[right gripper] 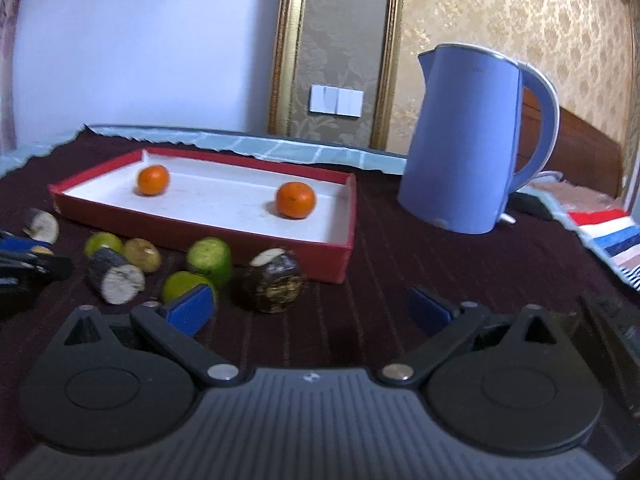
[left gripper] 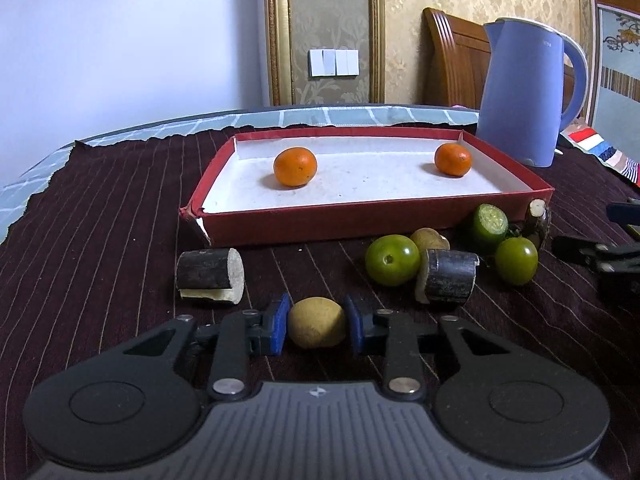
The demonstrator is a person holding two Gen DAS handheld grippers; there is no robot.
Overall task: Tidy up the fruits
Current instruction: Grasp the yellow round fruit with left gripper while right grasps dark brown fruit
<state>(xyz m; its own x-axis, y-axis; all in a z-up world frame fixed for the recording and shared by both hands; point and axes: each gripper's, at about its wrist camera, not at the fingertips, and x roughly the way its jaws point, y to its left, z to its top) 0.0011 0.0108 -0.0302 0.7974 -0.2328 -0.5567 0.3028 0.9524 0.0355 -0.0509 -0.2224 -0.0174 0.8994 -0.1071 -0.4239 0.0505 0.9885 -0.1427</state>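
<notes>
Already the left gripper (left gripper: 316,326) is clamped on the small tan fruit (left gripper: 317,323), low in the centre of the left wrist view. The red tray (left gripper: 372,222) lies straight ahead, above it in frame, holding two oranges (left gripper: 295,167). The right gripper (right gripper: 310,312) hangs wide open and empty, with the tray to its upper left, so the left one looks better lined up.

Black tool (left gripper: 317,328), blue pads (left gripper: 280,326), silver screws

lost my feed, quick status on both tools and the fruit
Left tool shut on tan fruit. Right tool open, empty. Two oranges in red tray. Path clear.
</notes>
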